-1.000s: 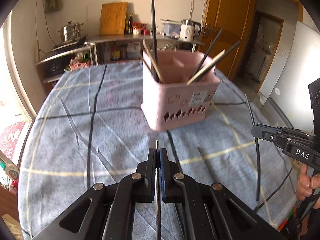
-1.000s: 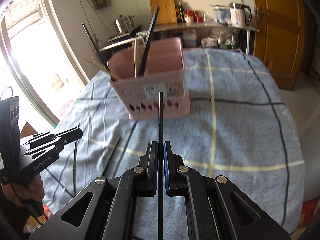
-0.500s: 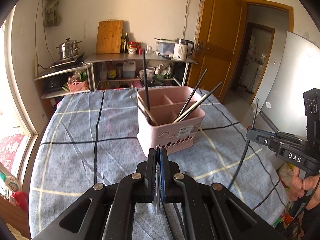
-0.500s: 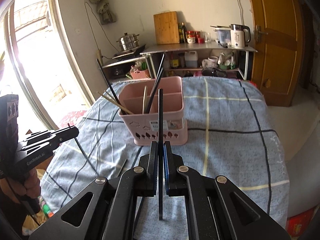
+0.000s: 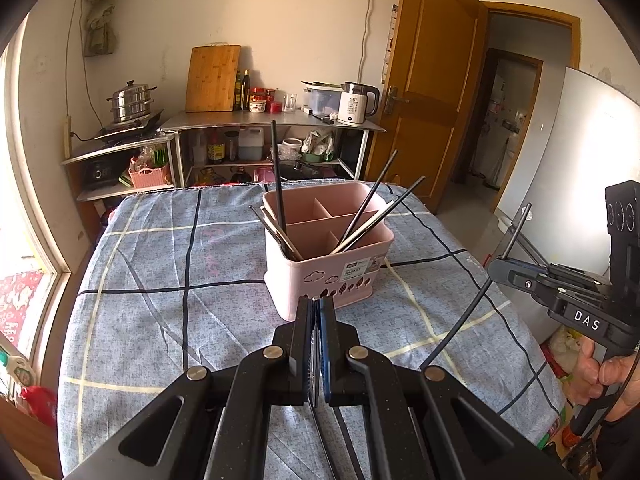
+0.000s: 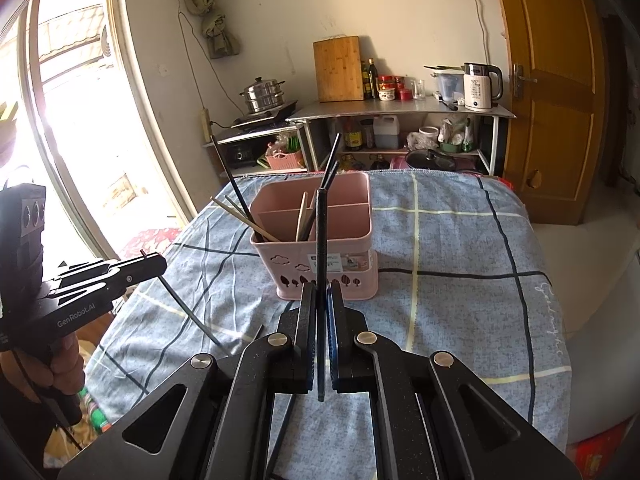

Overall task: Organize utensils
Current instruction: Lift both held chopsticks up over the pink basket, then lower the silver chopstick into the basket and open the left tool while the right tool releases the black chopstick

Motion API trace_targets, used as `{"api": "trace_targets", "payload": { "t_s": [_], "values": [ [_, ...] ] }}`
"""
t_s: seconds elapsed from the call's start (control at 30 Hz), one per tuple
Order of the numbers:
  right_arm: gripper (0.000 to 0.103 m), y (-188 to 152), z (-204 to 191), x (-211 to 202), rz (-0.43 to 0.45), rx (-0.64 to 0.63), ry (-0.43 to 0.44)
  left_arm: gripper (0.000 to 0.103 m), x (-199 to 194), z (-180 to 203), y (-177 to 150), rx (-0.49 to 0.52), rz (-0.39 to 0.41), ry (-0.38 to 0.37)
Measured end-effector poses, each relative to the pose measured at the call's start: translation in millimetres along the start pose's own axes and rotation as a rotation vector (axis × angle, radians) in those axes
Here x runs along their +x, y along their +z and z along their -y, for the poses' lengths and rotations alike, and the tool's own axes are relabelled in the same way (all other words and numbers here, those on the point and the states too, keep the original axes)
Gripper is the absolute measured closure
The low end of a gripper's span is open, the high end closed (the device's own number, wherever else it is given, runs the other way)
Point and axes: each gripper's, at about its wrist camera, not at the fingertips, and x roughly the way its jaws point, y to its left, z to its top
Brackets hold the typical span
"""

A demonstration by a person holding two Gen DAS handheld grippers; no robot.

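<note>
A pink divided utensil basket (image 5: 328, 264) stands mid-table and holds several black and pale chopsticks; it also shows in the right wrist view (image 6: 320, 248). My left gripper (image 5: 318, 308) is shut on a thin dark chopstick (image 6: 188, 308), seen edge-on between its pads, raised above the table in front of the basket. My right gripper (image 6: 321, 294) is shut on a black chopstick (image 6: 321, 240) that stands upright in front of the basket; in the left wrist view (image 5: 500, 270) the chopstick (image 5: 464, 320) slants down below the fingers.
The table has a blue checked cloth (image 5: 160, 280). More dark chopsticks (image 5: 340, 432) lie on the cloth below my left gripper. Behind the table stand a metal shelf (image 5: 272, 124) with a kettle, jars and cutting board, and a wooden door (image 5: 432, 80).
Both grippers have risen and pulled back from the basket, each with a chopstick lifted off the cloth. The basket now looks smaller and farther.
</note>
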Motion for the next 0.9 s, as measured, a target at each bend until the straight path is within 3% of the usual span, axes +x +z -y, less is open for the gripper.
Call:
{"api": "trace_targets", "payload": {
  "t_s": [0.27, 0.9],
  "values": [
    [0.098, 13, -8, -3, 0.032, -0.008, 0.032, 0.1, -3, 3, 14, -0.006, 0.002, -0.026],
    [0.098, 91, -30, 3, 0.205, -0.042, 0.074, 0.1, -7, 6, 110, 0.04, 0.148, -0.025]
  ]
}}
